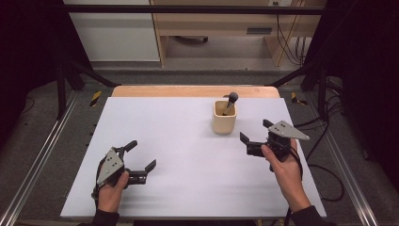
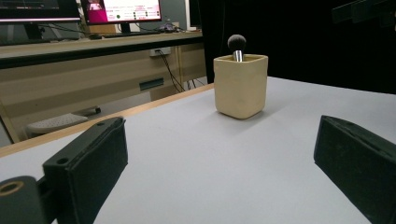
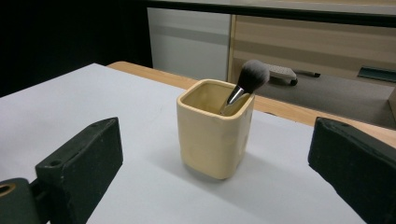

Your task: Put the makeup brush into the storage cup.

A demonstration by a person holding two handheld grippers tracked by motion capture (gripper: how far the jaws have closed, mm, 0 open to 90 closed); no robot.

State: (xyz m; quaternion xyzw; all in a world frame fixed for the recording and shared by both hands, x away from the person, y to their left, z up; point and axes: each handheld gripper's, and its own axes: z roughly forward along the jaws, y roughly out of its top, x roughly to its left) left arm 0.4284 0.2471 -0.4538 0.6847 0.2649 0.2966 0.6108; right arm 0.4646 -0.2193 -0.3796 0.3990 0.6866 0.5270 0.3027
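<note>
left claw (image 1: 141, 155) sits low by the near left corner of the table (image 1: 188, 155), held in the person's left hand (image 1: 112, 193), jaws spread wide with nothing between them. in the left gripper view both black jaws frame bare table surface, and the cup (image 2: 240, 85) stands well beyond them.

right claw (image 1: 254, 134) is at the right edge of the table, gripped by the right hand (image 1: 284, 169), jaws also wide apart and empty. it is near the cup (image 1: 224, 117) but not touching it; in the right gripper view the cup (image 3: 215, 128) stands between the lines of the two jaws, a bit ahead of them.

cup: cream-coloured, squarish with rounded corners, upright, toward the far right part of the table, short of the far edge. a brush (image 1: 231, 101) stands inside it, handle down, leaning against the rim, its dark fluffy head (image 3: 253, 74) sticking out above the top. metal collar visible just under the bristles in the left gripper view (image 2: 237, 56).

table top is pale grey-white with a wooden strip (image 1: 193, 91) along the far edge. a cable (image 1: 324, 169) trails off the right edge near the right hand.
</note>
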